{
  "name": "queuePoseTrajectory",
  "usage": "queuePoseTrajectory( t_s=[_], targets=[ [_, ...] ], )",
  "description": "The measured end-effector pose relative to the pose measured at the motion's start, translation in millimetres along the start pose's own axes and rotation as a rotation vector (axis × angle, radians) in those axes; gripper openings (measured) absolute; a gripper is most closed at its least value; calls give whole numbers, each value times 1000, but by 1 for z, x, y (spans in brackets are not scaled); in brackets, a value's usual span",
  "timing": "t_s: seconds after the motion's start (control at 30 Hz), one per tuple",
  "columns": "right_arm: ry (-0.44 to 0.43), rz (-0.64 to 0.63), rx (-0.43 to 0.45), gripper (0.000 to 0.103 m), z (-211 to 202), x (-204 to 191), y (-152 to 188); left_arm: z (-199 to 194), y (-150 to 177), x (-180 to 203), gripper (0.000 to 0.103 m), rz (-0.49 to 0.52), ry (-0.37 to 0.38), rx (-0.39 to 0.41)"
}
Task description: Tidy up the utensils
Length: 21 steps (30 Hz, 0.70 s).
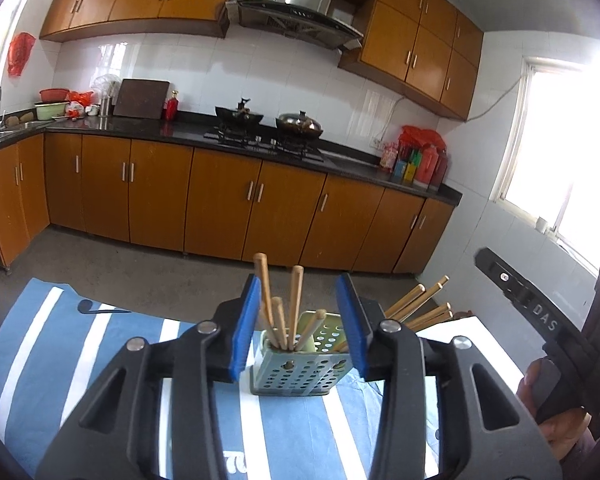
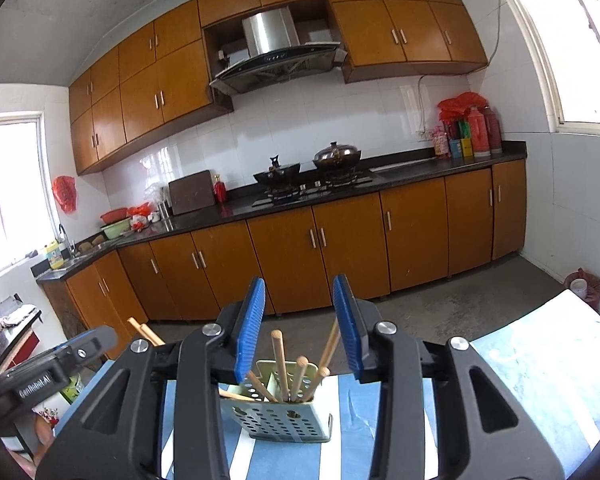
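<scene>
Perforated green holder (image 1: 296, 364) stands upright on the blue-striped cloth (image 1: 80, 344), w/ several wooden chopsticks (image 1: 278, 322) leaning inside. More chopsticks (image 1: 424, 304) stick out near the tabletop's far right edge. My left gripper (image 1: 300, 328) & right gripper (image 2: 300, 328) both gape wide, empty, framing the holder w/o touching.

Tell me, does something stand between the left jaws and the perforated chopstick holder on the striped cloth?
Nothing visible does. The left gripper is open, and the perforated holder stands straight ahead between the jaws, with only bare striped cloth before it. Chopsticks already stand inside.
</scene>
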State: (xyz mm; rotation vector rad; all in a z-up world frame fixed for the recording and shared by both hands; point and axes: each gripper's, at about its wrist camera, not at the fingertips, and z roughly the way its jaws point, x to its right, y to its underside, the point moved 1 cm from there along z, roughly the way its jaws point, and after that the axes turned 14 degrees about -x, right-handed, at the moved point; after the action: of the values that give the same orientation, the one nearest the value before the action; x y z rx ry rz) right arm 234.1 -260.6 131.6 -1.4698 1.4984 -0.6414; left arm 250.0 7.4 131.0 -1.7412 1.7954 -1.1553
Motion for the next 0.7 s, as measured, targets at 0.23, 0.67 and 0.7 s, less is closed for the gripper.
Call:
queuePoseTrajectory(
  t_s=[0.23, 0.67, 0.7],
  targets=[
    [28, -28, 28, 64, -39, -5, 32, -51, 33, -18, 64, 13, -55, 51],
    [115, -131, 36, 101, -79, -27, 125, -99, 140, -24, 99, 89, -206, 95],
    [120, -132, 25, 101, -79, -27, 131, -100, 150, -24, 99, 89, -215, 99]
  ],
)
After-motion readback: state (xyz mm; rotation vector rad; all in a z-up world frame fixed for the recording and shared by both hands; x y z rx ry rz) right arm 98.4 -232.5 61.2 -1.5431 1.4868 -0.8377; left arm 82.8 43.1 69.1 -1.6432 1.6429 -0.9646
